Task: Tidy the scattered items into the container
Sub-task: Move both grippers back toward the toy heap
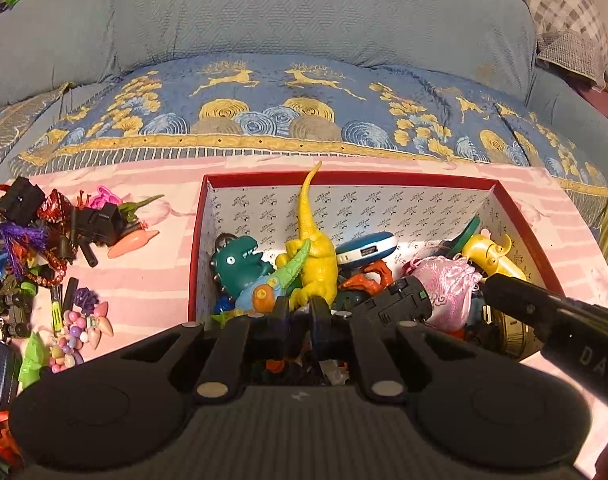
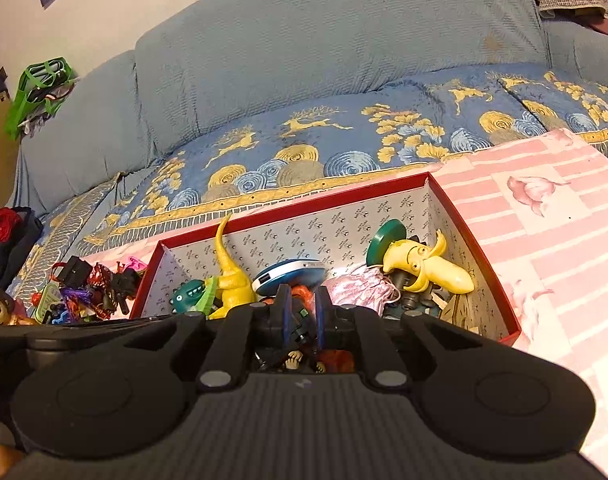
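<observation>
A red box (image 1: 343,178) with a white patterned lining holds several toys. Among them are a yellow dinosaur (image 1: 315,256) standing tail up, a teal dinosaur (image 1: 240,264), a pink pouch (image 1: 449,280) and a black toy (image 1: 399,302). My left gripper (image 1: 301,306) hangs over the box's near side, jaws a little apart; the yellow dinosaur's lower end sits at the tips and I see no pad pressing on it. My right gripper (image 2: 302,300) is nearly closed over the pile, with that black toy (image 2: 300,320) below it. One of its fingers (image 1: 515,300) reaches in from the right.
Left of the box lies a pile of loose toys (image 1: 44,248), a bead cluster (image 1: 80,328) and an orange carrot shape (image 1: 132,242) on the pink striped cloth (image 1: 144,280). A blue sofa (image 1: 304,20) rises behind. A banana figure (image 2: 423,268) sits in the box's right end.
</observation>
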A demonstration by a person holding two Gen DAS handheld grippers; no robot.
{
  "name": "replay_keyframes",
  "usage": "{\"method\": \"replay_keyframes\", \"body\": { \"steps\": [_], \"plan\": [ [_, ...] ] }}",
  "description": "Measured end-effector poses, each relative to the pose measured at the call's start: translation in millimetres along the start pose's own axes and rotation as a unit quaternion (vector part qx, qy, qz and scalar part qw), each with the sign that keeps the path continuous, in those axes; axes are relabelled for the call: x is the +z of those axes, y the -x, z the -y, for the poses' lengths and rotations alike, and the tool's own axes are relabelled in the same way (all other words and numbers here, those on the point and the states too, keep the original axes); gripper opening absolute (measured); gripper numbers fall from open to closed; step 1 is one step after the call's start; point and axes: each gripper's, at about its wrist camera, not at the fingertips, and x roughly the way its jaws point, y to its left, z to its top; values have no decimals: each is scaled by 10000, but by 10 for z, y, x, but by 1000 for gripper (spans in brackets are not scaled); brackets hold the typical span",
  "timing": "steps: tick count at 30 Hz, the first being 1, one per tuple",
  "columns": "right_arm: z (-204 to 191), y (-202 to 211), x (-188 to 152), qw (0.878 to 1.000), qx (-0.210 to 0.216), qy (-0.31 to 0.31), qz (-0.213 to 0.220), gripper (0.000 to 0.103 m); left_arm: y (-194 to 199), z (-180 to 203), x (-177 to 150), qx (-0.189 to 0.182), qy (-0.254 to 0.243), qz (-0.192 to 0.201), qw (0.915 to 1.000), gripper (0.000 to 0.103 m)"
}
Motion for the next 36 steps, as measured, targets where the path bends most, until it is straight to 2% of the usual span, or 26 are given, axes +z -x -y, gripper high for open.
{"method": "replay_keyframes", "body": {
  "steps": [1,4,8,12,14,19,22,29,36],
  "plan": [
    [-10,6,-5,10000,2,15,-6,13,27,-17,-7,-19,52,29,10000,26],
    [-58,25,-19,10000,57,53,-25,16,185,-82,-19,-93,164,322,9993,41],
    [-178,27,-29,9999,97,142,-22,17,411,-303,-34,-286,462,672,9963,53],
    [-410,55,-53,9988,366,333,54,17,636,-771,-122,-207,1131,1048,9878,54],
    [-567,69,-77,9968,609,496,132,17,700,-1077,-178,-54,1524,1159,9815,54],
    [-1057,-7,-145,9871,1136,1123,140,17,646,-1881,-331,895,2344,1076,9620,53],
    [-1360,-163,-204,9815,1331,1376,15,17,595,-2314,-460,967,2840,1018,9485,52],
    [-1962,-652,-372,9701,1633,1768,-303,17,462,-2753,-629,1095,3077,799,9418,52],
    [-2504,-1354,-561,9583,1725,2146,-759,16,371,-2925,-694,1171,3017,705,9435,52]
  ]
}}
